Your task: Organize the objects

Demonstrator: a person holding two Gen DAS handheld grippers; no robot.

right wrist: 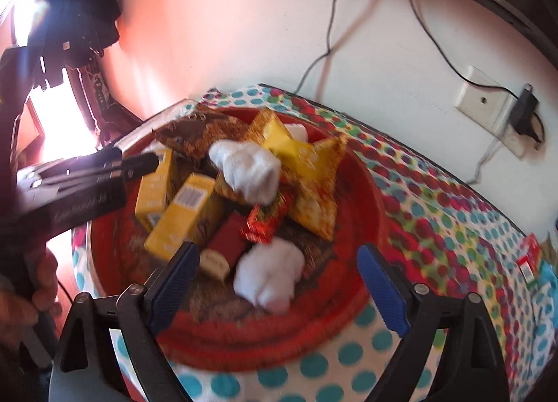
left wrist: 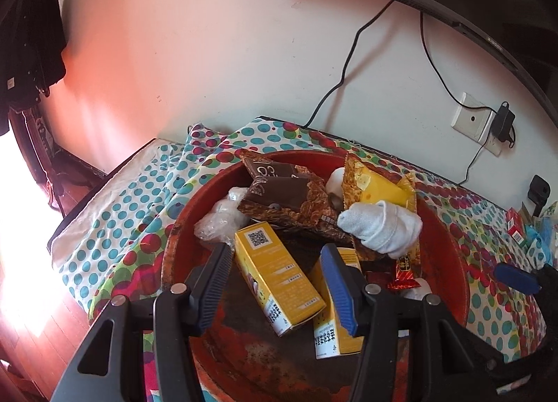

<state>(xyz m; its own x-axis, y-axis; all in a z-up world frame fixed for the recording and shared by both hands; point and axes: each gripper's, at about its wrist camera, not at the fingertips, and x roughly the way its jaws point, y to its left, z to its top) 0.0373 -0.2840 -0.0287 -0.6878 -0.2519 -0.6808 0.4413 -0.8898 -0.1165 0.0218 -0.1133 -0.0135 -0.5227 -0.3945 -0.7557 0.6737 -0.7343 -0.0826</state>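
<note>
One red basin (left wrist: 450, 227); two yellow cartons (left wrist: 275, 273); two white rolled socks (right wrist: 249, 170); one brown snack packet (left wrist: 286, 192); one yellow snack packet (left wrist: 376, 189); one red candy bar (right wrist: 266, 217).

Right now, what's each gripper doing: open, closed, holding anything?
Left gripper: open, a yellow box between its jaws, pads not visibly pressing on it.
Right gripper: wide open, holding nothing, above the white sock ball in the red basin.

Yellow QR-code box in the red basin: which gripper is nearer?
Left. The left gripper straddles the yellow QR-code box, jaws open around it. The right gripper hangs open over a white sock, off to the side.
</note>
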